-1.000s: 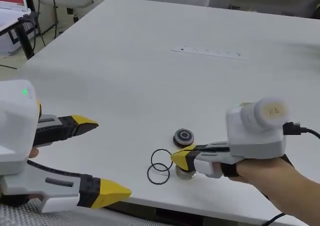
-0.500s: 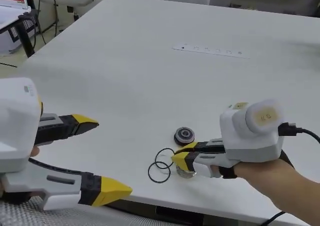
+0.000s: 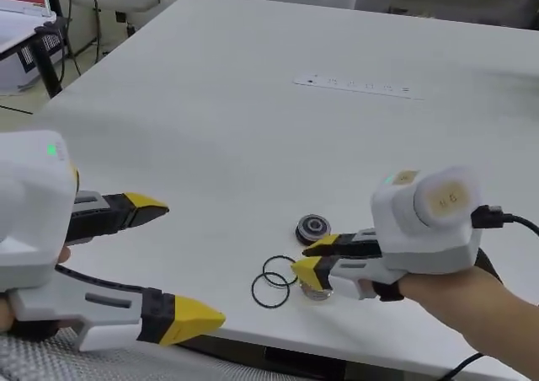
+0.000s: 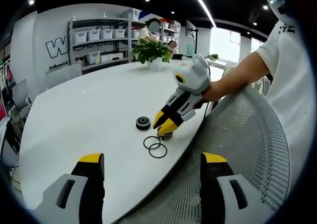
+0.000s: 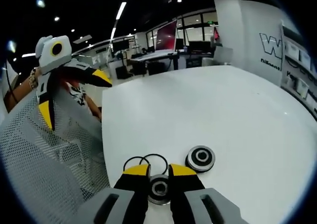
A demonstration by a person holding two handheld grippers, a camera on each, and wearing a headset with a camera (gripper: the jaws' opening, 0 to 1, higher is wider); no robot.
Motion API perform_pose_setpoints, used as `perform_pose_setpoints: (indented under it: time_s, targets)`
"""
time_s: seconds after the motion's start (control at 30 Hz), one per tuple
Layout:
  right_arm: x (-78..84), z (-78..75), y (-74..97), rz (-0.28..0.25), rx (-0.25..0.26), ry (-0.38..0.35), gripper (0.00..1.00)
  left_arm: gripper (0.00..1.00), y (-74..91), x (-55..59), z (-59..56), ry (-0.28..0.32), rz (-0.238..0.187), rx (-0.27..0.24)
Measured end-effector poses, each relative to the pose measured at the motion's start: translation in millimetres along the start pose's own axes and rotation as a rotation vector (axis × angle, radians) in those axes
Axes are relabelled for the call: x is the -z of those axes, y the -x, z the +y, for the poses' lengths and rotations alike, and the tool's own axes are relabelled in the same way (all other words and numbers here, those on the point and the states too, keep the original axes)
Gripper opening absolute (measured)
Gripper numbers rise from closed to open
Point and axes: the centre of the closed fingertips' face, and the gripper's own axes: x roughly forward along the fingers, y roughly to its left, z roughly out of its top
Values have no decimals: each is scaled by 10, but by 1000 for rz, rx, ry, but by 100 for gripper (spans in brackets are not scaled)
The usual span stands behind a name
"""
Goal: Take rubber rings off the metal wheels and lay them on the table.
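- The right gripper (image 3: 305, 260), white plastic with yellow-tipped black jaws, sits at the lower right of the head view. Its jaws are closed to a narrow gap around a small silver metal wheel with a dark hub (image 3: 313, 292).
- In the right gripper view the two yellow tips (image 5: 159, 176) press on either side of that small wheel (image 5: 159, 188) at the bottom centre. We cannot tell whether a rubber ring sits on its rim.
- The left gripper (image 3: 173, 261), of the same make, is at the lower left of the head view. Its jaws are spread wide with nothing between them; in its own view (image 4: 152, 160) the tips stand far apart at the bottom.
- Two thin black rubber rings (image 3: 273, 280) lie flat and overlapping on the smooth white table (image 3: 253, 128), just left of the held wheel. They are plain round loops of fine cord (image 4: 155, 146) (image 5: 143, 159).
- A second round metal wheel with a black outer band (image 3: 312, 228) lies flat just above the right gripper's jaws in the head view. It is apart from the loops and shows a bright inner ring and a dark centre (image 5: 200, 158).
- A narrow white strip with small dark marks (image 3: 358, 86) lies in the upper right of the head view, well apart.
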Motion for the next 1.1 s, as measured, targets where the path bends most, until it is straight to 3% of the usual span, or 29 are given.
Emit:
perform_pose_setpoints:
  time_s: [0.2, 0.6, 0.83, 0.93, 1.1]
  targets:
    - [-95, -56, 72, -42, 6, -48, 12, 76, 1, -1, 3, -3, -2, -2]
    - [-250, -155, 203, -104, 33, -64, 16, 76, 5, -5, 8, -4, -3, -7]
    - [-343, -272, 306, -151, 59, -74, 19, 76, 1, -22, -29, -8, -9, 21]
    - [-365, -322, 357, -167, 77, -84, 19, 79, 41, -127, -105, -12, -57, 77]
    - [-362, -425, 425, -181, 108, -103, 19, 82, 87, -234, -46, -27, -86, 73]
